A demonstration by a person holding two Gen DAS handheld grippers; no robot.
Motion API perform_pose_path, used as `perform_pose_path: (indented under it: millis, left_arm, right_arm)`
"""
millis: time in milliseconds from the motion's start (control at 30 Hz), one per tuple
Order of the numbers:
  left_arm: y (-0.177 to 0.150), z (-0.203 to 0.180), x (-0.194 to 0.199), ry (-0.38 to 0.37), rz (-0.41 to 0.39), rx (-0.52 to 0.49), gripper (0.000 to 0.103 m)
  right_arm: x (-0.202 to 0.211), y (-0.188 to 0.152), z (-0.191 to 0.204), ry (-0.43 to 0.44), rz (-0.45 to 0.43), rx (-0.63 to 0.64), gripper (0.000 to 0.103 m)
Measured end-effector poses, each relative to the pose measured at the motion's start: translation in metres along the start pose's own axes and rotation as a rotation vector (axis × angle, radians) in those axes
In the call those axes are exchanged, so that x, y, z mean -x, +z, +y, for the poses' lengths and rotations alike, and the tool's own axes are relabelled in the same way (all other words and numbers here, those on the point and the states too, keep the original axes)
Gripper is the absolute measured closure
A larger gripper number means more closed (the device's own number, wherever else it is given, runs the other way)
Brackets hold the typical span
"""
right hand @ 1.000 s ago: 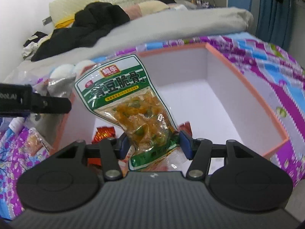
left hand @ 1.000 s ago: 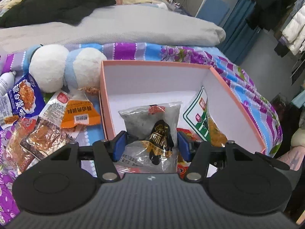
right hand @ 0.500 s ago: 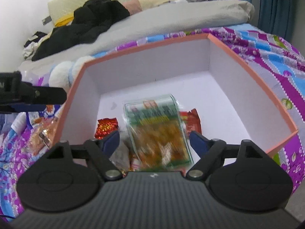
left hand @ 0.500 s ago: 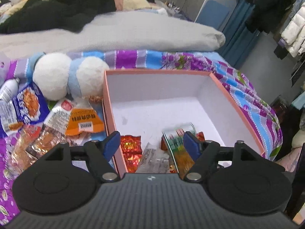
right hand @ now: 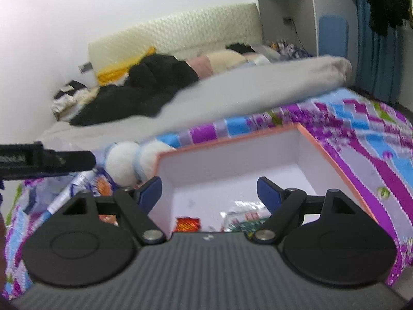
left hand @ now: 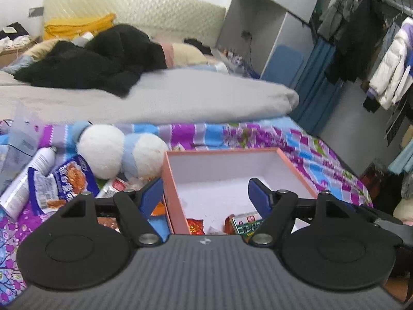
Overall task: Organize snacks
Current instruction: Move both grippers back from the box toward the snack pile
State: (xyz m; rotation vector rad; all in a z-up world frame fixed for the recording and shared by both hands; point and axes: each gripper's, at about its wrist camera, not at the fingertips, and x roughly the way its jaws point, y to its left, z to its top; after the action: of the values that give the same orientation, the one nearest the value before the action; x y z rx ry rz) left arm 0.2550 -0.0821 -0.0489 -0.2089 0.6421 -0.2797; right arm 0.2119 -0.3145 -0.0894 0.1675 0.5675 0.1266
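A pink-rimmed white box point(left hand: 219, 170) sits on the patterned bedspread; it also shows in the right wrist view point(right hand: 232, 160). Inside at the near end lie a green snack packet point(left hand: 247, 223), a red packet point(left hand: 195, 224) and others; the right wrist view shows the green packet point(right hand: 245, 218) and red packet point(right hand: 187, 224). My left gripper point(left hand: 206, 193) is open and empty above the box's near left corner. My right gripper point(right hand: 209, 191) is open and empty above the box's near end. Loose snacks, including a blue packet point(left hand: 62, 183), lie left of the box.
A white and blue plush toy point(left hand: 118, 149) lies against the box's far left corner. A white bottle point(left hand: 25, 178) lies at the far left. A grey duvet point(left hand: 155, 98) and black clothing point(left hand: 98, 59) cover the bed behind. A clothes rack point(left hand: 374, 38) stands at right.
Both grippers opened and let their packets drop into the box, then drew back and tilted up. The green packet and the clear packet now lie at the box's near end.
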Motion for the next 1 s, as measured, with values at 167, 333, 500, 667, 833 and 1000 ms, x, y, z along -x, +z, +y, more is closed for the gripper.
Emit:
perform_pose_path:
  millis: [167, 333, 500, 667, 833, 1000]
  left_arm:
    - [-0.006, 0.020, 0.030, 0.069, -0.057, 0.022, 0.026]
    - [-0.015, 0.035, 0.059, 0.107, -0.081, 0.037, 0.026]
    - [-0.024, 0.045, 0.084, 0.119, -0.108, 0.057, 0.026]
    - [-0.042, 0.052, 0.100, 0.131, -0.091, 0.050, 0.026]
    - [-0.073, 0.063, 0.113, 0.164, -0.068, 0.048, 0.026]
    - [-0.100, 0.078, 0.125, 0.183, -0.051, 0.076, 0.026]
  right_arm:
    - [0.017, 0.003, 0.021, 0.051, -0.044, 0.034, 0.021]
    - [0.028, 0.001, 0.042, 0.085, -0.064, 0.052, 0.021]
    - [0.033, -0.005, 0.064, 0.122, -0.073, 0.069, 0.021]
    - [0.040, -0.017, 0.082, 0.134, -0.065, 0.101, 0.021]
    - [0.045, -0.039, 0.088, 0.144, -0.036, 0.076, 0.021]
    - [0.049, -0.065, 0.098, 0.130, -0.005, 0.098, 0.021]
